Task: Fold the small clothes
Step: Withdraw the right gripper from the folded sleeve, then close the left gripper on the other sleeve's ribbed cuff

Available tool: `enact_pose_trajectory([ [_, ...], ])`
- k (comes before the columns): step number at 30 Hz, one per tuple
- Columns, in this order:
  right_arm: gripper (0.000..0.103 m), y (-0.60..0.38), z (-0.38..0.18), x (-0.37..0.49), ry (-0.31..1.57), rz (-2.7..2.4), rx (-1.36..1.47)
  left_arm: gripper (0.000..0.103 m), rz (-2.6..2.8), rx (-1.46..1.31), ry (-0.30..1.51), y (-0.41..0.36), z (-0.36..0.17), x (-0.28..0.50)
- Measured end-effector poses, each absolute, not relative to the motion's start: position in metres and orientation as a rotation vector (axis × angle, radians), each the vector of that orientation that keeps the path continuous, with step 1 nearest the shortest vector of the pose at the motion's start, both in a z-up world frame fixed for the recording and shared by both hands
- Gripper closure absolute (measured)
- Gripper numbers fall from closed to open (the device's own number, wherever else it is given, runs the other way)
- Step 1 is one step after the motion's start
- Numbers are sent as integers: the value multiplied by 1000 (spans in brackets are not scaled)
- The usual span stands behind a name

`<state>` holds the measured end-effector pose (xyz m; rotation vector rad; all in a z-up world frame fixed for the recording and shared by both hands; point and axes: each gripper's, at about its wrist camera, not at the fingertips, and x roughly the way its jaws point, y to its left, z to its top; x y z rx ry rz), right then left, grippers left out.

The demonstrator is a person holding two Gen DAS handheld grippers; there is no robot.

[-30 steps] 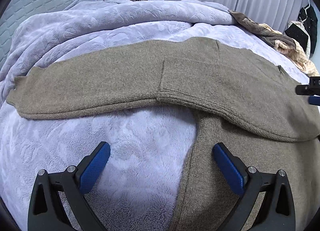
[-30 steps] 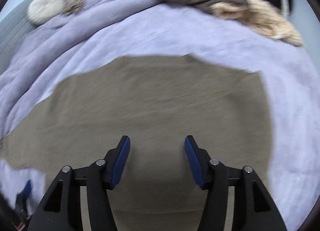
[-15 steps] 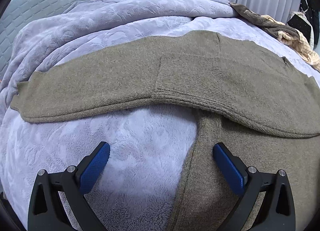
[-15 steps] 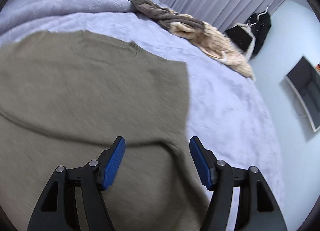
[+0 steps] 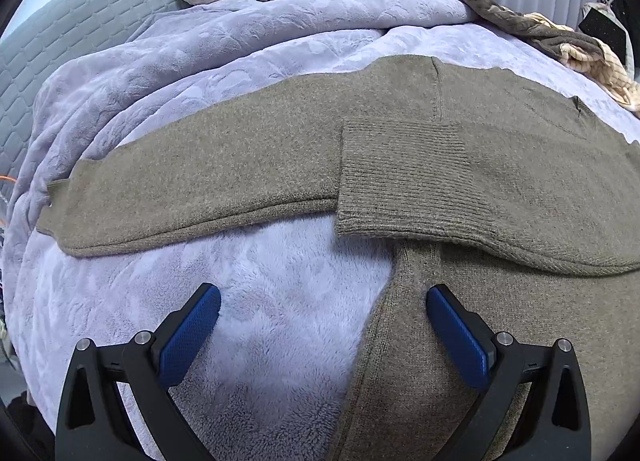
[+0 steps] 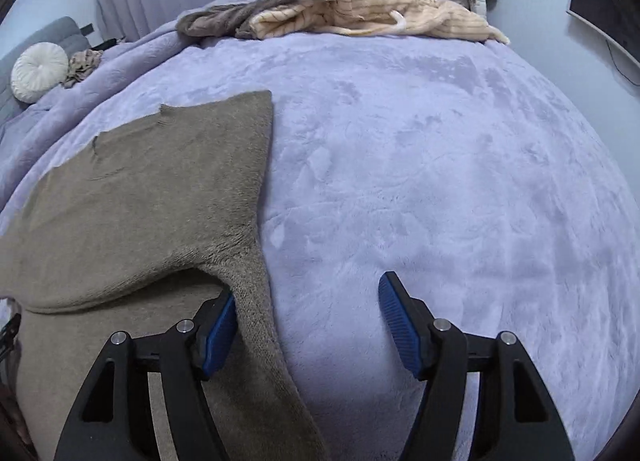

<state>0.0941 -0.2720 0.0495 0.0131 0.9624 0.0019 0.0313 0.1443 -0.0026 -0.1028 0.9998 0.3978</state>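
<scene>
Across the middle of the left wrist view, a taupe-brown knitted sweater (image 5: 500,181) is lying flat on the lavender plush blanket (image 5: 280,301) that covers the bed. One sleeve is stretching out toward the left edge of the frame, while the other sleeve, ending in a ribbed cuff (image 5: 400,177), is lying folded across the chest, probably so the garment narrows into a tidy rectangle. At the bottom of that view the left tongs (image 5: 323,335) are standing spread and gripping nothing, one blue pad over bare blanket and the other over the sweater's side edge, seemingly placed to take that edge or the outstretched sleeve.

Through the right wrist view the sweater (image 6: 152,197) is filling the left half of the frame, with its shoulder corner toward the upper middle. The right tongs (image 6: 304,319) are also spread wide and holding nothing, straddling the garment's right-hand edge at the bottom of the frame, likely ready for a side fold. In the upper part of that frame a cream striped garment (image 6: 380,9) and a grey-brown cloth (image 6: 224,21) are waiting in a heap, well apart.
</scene>
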Motion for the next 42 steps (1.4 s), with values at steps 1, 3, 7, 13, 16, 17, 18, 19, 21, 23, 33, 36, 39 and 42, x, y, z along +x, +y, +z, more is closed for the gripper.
enact_pose_trajectory([
  [1, 31, -267, 55, 89, 942, 17, -3, 0, 398, -103, 999, 144, -3, 31],
  [3, 31, -255, 65, 83, 900, 44, -41, 0, 399, -99, 999, 144, -3, 31],
  [7, 31, -237, 78, 91, 870, 32, -80, 0, 401, -96, 998, 143, -3, 31],
  [13, 31, -210, 59, 109, 912, 71, -208, 0, 399, -94, 999, 143, -3, 31],
  [16, 33, -220, 40, 127, 946, -59, -272, 0, 396, -102, 998, 143, -3, 31],
  [17, 32, -233, 37, 129, 957, -75, -240, 0, 395, -103, 997, 144, -3, 31],
  [18, 32, -247, 36, 130, 967, -53, -172, 0, 395, -103, 996, 144, -4, 31],
  [19, 32, -257, 36, 129, 970, -51, -139, 0, 394, -103, 996, 144, -4, 31],
  [21, 32, -267, 40, 128, 947, -174, -213, 0, 394, -104, 997, 144, -5, 31],
  [23, 32, -283, 47, 125, 939, -191, -154, 0, 395, -105, 996, 144, -5, 31],
  [33, 32, -169, 76, 157, 861, 233, -183, 0, 398, -100, 1011, 145, -3, 33],
  [36, 32, -147, 51, 184, 941, 245, -213, 0, 394, -109, 1021, 147, -3, 34],
  [39, 31, -179, 21, 215, 1037, 131, -142, 0, 388, -127, 1033, 150, -1, 35],
  [42, 30, -203, 29, 216, 1029, 82, -47, 0, 377, -159, 1046, 157, 6, 33],
])
